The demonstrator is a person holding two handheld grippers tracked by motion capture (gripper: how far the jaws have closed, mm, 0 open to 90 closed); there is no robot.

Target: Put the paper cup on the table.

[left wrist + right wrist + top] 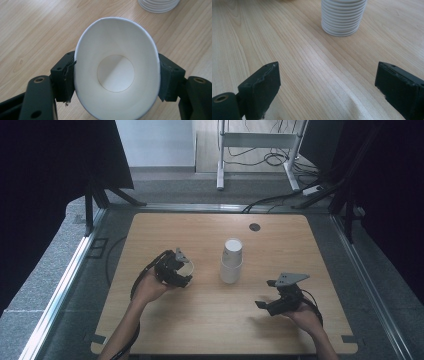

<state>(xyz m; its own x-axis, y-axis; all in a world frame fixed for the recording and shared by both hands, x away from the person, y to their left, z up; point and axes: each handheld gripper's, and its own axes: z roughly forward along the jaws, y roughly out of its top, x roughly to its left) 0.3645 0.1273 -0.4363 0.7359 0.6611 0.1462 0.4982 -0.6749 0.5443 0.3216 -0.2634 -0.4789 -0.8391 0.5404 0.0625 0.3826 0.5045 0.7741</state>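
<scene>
The white paper cup [116, 70] sits right up close, squeezed into an oval between the two black fingers [65, 76] of the left gripper [175, 268]. It is held at the left of the wooden surface [210, 320]. A stack of cups [232, 261] stands upside down in the middle. The right gripper [280, 301] waits near the stack with its fingers [263, 82] wide apart and holding nothing. One cup looks pulled off already. Next it likely needs setting down gently, without crushing it. No writing can be read anywhere.

White paper cup [116, 70]; white ribbed stack of cups [343, 16]; black jaws; pale wood-grain table [210, 315]; grey carpet [45, 285].
</scene>
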